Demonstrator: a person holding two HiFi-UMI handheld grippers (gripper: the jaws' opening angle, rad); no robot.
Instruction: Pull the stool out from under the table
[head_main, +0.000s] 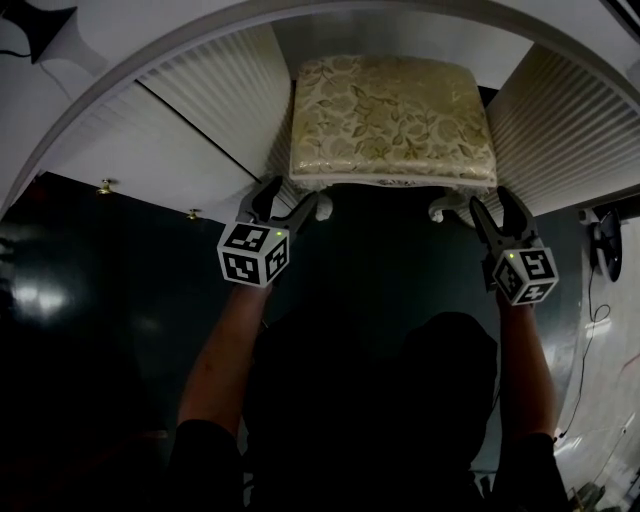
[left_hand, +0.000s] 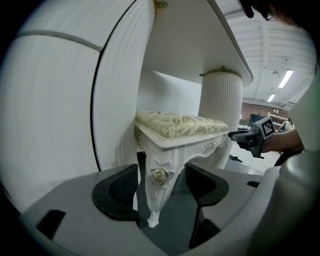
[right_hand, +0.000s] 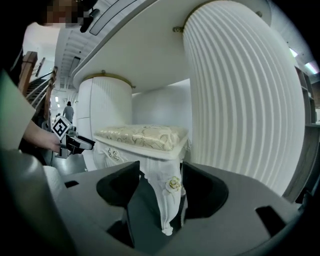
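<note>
Colour notes. The cushion of the stool (head_main: 392, 118) was cream with a gold leaf-and-vine print. Its frame and legs were glossy white, and a small carved rose (left_hand: 159, 175) on the corner leg was tinted gold. The table (head_main: 215, 110) was white throughout, its side pedestals ribbed in fine vertical lines, with a thin gold band (left_hand: 221, 73) round one pedestal top. The floor (head_main: 120, 290) was dark blue-green and shiny. The left gripper (head_main: 296, 196) and right gripper (head_main: 492, 200) had black jaws and grey bodies. Each cube was white with black square markers and one green dot.

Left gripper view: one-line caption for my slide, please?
Left gripper, jaws open, straddles the rose-carved front leg of the white stool tucked under the table; pads not yet touching it.
</note>
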